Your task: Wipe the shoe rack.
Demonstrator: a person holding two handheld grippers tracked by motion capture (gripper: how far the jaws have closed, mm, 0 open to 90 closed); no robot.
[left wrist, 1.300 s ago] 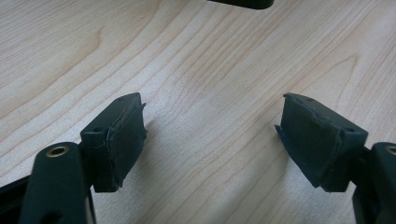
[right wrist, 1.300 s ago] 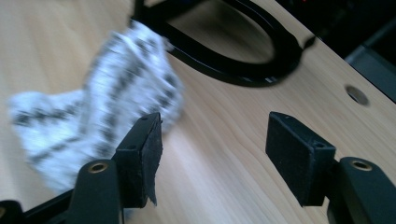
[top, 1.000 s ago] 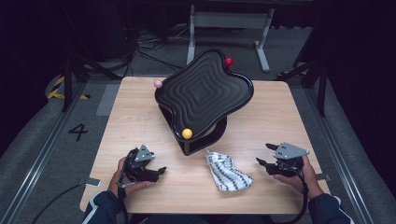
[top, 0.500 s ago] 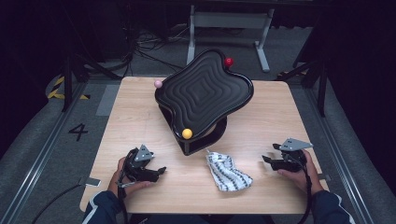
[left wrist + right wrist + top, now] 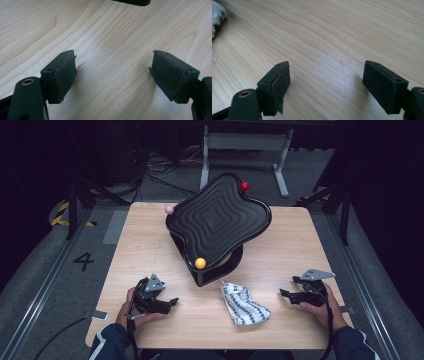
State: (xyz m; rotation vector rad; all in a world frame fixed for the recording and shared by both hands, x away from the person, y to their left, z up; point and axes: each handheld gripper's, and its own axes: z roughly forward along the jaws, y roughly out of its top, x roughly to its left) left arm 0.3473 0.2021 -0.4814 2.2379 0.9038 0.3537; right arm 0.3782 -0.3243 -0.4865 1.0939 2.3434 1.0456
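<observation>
Both the left tool point(image 5: 172, 301) and the right tool point(image 5: 284, 293), whose jaws have just been opening, gape wide and empty, flanking the cloth point(image 5: 243, 304) at lower centre.

I read a black board point(image 5: 218, 220) ridged in concentric rings | yellow ball point(image 5: 200, 263) at its near edge, pink ball point(image 5: 169, 210) and red ball point(image 5: 244, 186) at its far edge | near it, a white cloth point(image 5: 243, 304) with dark stripes | pale wood-grain table point(image 5: 295, 245).
</observation>
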